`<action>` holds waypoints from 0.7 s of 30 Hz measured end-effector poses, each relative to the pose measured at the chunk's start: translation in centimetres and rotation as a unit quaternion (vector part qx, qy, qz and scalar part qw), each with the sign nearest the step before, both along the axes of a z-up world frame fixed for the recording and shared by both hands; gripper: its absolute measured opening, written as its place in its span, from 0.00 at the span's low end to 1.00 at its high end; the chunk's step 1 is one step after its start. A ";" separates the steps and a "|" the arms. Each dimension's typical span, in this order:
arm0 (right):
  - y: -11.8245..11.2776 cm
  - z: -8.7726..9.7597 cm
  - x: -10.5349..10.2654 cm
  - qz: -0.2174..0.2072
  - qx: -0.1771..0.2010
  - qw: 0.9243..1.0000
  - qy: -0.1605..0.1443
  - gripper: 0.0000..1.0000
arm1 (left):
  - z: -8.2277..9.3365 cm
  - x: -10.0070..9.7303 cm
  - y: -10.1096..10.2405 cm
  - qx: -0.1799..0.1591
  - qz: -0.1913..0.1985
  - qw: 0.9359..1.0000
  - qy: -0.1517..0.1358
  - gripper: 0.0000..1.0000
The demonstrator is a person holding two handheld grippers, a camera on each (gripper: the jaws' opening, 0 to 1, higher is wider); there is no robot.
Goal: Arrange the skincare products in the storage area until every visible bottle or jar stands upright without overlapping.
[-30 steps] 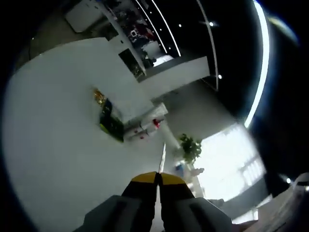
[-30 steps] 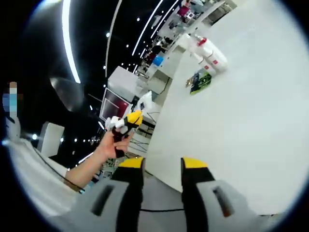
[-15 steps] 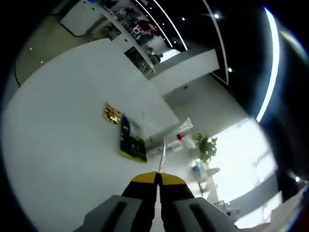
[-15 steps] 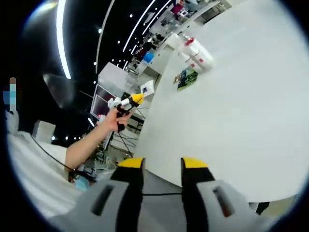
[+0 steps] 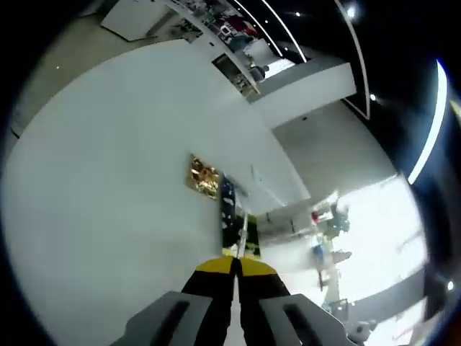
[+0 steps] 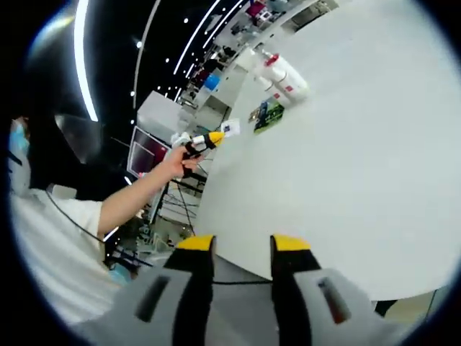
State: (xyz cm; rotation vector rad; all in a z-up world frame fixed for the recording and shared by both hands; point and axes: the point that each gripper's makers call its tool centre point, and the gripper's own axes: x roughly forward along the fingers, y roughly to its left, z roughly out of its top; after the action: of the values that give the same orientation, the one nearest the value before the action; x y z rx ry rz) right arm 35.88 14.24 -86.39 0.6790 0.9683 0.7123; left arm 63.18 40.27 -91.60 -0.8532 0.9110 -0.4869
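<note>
Two white bottles with red caps (image 6: 286, 78) sit side by side at the far edge of the white table (image 6: 360, 166); I cannot tell whether they stand or lie. Beside them are flat green and blue packets (image 6: 266, 115). In the left gripper view the packets (image 5: 235, 225) lie just beyond my shut left gripper (image 5: 234, 266), a gold sachet (image 5: 204, 177) is beside them, and the bottles (image 5: 317, 216) are a blur past them. In the right gripper view a hand holds the left gripper (image 6: 214, 138) at the table's edge near the packets. My right gripper (image 6: 242, 245) stands open with nothing between its jaws, at the near table edge.
The person's outstretched arm (image 6: 133, 198) and white sleeve cross the left of the right gripper view. Wide bare tabletop (image 5: 108, 166) spreads around the packets. Desks, a monitor (image 6: 148, 155) and ceiling light strips lie beyond the table.
The hand has carried the left gripper out towards the table edge and the packets, which now loom larger right ahead of its jaws. The right gripper has barely moved.
</note>
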 end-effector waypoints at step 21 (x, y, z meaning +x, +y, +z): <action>0.1 -1.6 1.1 -0.006 -0.014 0.999 0.040 0.31 | -4.5 2.5 0.2 0.041 -0.030 0.998 0.042 0.01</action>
State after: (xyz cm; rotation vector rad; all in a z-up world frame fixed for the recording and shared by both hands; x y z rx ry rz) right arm 36.94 14.35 -87.97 0.6919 1.0444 0.6633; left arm 65.68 40.51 -96.13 -0.7777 1.0299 -0.4646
